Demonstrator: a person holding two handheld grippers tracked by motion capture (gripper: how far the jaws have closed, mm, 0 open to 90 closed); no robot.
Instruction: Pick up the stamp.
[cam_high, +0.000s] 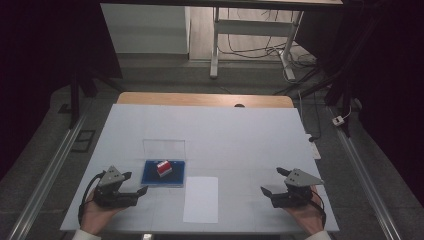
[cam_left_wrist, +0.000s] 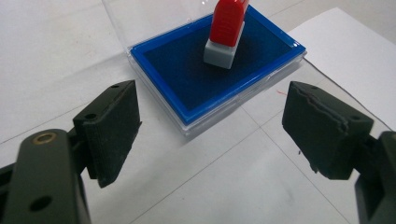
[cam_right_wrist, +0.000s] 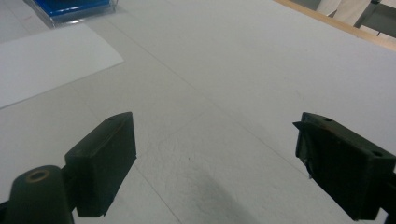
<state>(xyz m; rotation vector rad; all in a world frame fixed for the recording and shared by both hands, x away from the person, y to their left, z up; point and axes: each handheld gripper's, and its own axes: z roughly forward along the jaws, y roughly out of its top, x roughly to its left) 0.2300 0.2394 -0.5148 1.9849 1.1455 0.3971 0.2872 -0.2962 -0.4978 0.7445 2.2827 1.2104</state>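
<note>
Left gripper view: red stamp (cam_left_wrist: 227, 32) stands upright on the blue ink pad (cam_left_wrist: 196, 79) (clear lid open behind), just ahead of the left tongs (cam_left_wrist: 210, 123), spread wide, nothing gripped. Right tongs (cam_right_wrist: 215, 161) likewise spread over bare tabletop (cam_right_wrist: 243, 70), paper sheet (cam_right_wrist: 42, 65) alongside.

The stamp (cam_left_wrist: 226, 33) has a glossy, ribbed red plastic handle on a matt grey base, and it stands on a dull, felt-like blue ink pad (cam_left_wrist: 187, 74) inside a clear, shiny plastic case (cam_left_wrist: 154, 21). To its right a smooth paper sheet (cam_high: 201, 199) lies on the matt white bench (cam_high: 240, 135), whose far edge looks like wood, while the gripper fingers (cam_left_wrist: 112, 128) are matt black with rough pads.
</note>
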